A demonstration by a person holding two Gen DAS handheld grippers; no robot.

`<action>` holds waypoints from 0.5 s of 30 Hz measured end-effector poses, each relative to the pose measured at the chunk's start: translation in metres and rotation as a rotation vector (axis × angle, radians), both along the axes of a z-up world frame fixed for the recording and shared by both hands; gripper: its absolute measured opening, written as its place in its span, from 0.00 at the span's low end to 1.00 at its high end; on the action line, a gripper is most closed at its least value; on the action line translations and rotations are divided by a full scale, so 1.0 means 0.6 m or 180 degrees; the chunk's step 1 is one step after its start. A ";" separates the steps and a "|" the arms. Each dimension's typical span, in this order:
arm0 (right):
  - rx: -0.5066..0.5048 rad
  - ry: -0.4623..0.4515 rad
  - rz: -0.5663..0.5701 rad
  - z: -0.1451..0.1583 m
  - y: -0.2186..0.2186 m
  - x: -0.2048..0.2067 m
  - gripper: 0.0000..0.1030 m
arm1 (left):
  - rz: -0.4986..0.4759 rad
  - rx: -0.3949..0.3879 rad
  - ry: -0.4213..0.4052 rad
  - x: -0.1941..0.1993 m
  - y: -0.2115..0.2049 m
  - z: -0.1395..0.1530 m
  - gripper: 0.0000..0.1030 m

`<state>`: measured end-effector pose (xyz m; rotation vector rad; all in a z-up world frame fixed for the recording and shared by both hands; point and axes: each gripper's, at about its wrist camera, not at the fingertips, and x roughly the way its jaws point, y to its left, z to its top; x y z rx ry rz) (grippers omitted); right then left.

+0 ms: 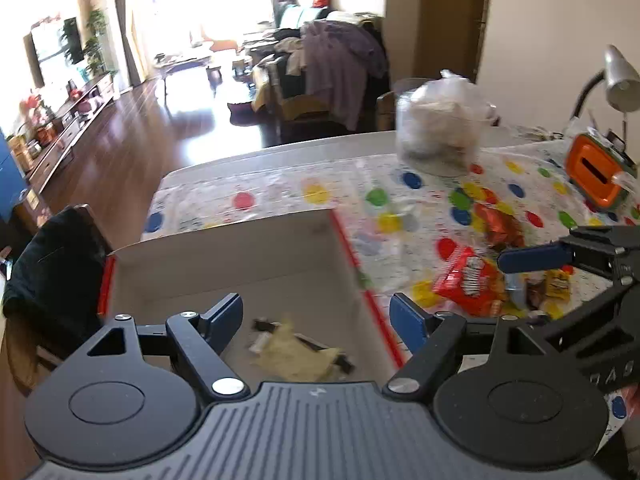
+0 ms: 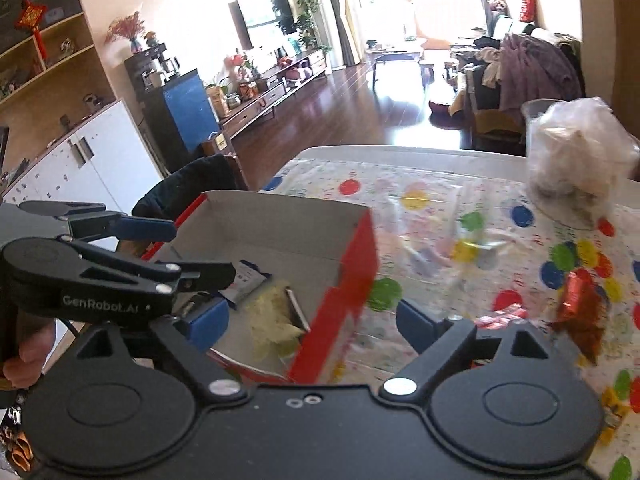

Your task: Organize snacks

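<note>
The left gripper [image 1: 318,318] stood wide open and empty over the box [image 1: 224,256], its blue fingers [image 1: 226,320] spread above a pale yellow packet [image 1: 296,350] already lying on the box floor. The right gripper [image 2: 314,320] was also wide open and held nothing; its fingers straddled the box's red side wall [image 2: 340,312], one inside and one over the tablecloth [image 2: 432,196].

Judging by this, one snack had been dropped in and the step in hand was going back for another. The next move probably called for swinging a gripper right to the loose snacks: the red packet [image 1: 470,280], the orange wrapper [image 1: 498,224] beyond it, and small yellow sweets [image 1: 558,284] just beside.

The only readable writing was "GenRobot.AI" on the left gripper's body [image 2: 100,310]. The red packet's lettering was too blurred to read. Farther back stood a clear jar [image 1: 438,128] and an orange box [image 1: 596,168].
</note>
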<state>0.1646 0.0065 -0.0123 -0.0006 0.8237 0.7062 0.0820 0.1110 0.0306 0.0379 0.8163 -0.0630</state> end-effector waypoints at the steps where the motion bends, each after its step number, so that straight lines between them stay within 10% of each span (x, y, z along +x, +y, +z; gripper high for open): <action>1: 0.0005 -0.0003 -0.0028 0.000 -0.013 0.000 0.90 | -0.0025 -0.0007 -0.0003 0.000 -0.010 -0.001 0.78; 15: -0.0162 -0.0003 -0.0322 -0.033 -0.213 0.005 1.00 | -0.0164 -0.0380 0.0057 0.016 -0.154 -0.043 0.81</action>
